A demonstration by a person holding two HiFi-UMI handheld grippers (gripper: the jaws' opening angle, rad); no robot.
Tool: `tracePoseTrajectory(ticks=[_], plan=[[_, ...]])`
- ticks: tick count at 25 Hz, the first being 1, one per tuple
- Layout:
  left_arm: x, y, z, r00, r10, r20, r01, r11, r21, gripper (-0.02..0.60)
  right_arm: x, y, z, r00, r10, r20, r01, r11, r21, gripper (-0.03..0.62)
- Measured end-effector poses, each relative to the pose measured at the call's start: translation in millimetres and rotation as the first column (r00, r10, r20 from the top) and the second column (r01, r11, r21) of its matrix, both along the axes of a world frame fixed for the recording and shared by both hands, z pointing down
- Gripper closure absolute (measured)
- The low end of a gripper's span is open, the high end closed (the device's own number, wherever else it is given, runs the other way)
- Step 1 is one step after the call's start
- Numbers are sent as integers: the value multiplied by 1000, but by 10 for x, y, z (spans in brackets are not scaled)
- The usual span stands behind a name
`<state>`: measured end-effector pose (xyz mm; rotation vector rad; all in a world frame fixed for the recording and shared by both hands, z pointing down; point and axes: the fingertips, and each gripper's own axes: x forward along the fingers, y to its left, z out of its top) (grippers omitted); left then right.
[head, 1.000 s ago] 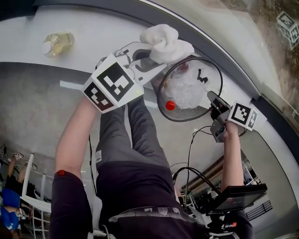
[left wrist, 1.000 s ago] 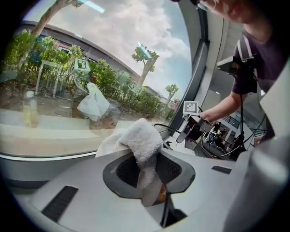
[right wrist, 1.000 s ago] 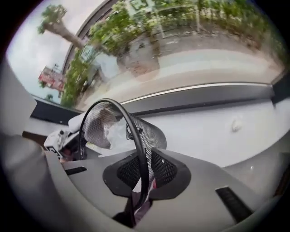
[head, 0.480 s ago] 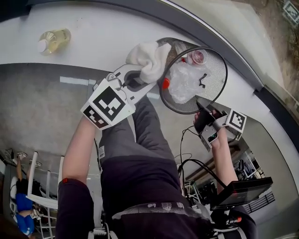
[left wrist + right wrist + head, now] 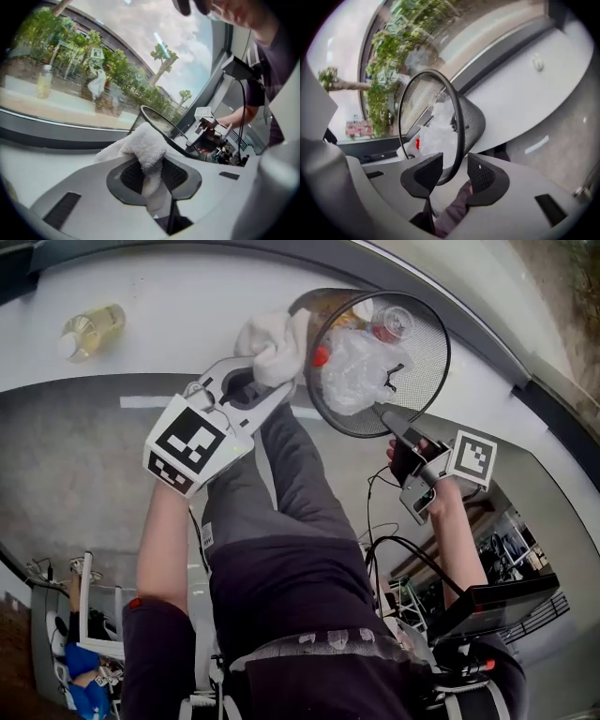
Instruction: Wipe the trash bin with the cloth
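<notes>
While the left gripper pinches the white cloth tight between its nearly closed jaws, the wad sits against the left outer wall of the black mesh trash bin, which is tilted at the upper centre of the head view. The right gripper, at the bin's lower right edge, has just been opening its jaws. They stand apart with the bin's rim running between them, unclamped.

Bin full of plastic, open ledge leftward, bottle beyond
</notes>
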<state>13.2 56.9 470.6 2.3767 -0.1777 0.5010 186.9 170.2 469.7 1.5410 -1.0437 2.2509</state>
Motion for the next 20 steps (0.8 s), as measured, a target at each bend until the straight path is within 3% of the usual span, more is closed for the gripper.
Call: tracePoseTrajectory(ticks=[2, 4, 6, 8, 9, 10, 11, 15, 18, 20], plan=[[-114, -272, -38, 997, -80, -22, 81, 996, 28, 515, 248, -44, -76, 984, -75, -162, 72, 997, -23, 453], [-279, -464, -131, 993, -120, -19, 122, 989, 85, 515, 270, -248, -103, 957, -177, -228, 190, 981, 33, 453], [-286, -499, -209, 992, -123, -8, 123, 983, 133, 515, 147, -368, -18, 930, -320, -180, 341, 934, 103, 454], [-161, -432, -221, 995, -104, 4, 102, 981, 164, 515, 89, -269, 100, 923, -368, -117, 379, 921, 95, 454], [-112, -401, -195, 996, -91, 17, 87, 982, 170, 515, 100, -206, 150, 927, -359, -104, 368, 927, 77, 459], [-87, -385, -156, 997, -76, 32, 69, 983, 169, 515, 124, -161, 183, 935, -339, -102, 346, 936, 62, 523], [-78, -376, -114, 997, -60, 47, 51, 985, 162, 515, 142, -138, 194, 947, -306, -97, 312, 949, 53, 537], [-52, -291, 8, 998, 2, 62, -8, 995, 98, 515, 82, -144, 165, 993, -119, -17, 120, 992, 49, 536], [29, -144, 67, 996, 72, 49, -73, 997, 15, 515, 123, -67, 134, 999, 49, 15, -50, 998, 24, 536], [116, 12, 66, 987, 151, 47, -151, 989, 4, 515, 121, -5, 116, 986, 160, 46, -160, 987, -5, 536]])
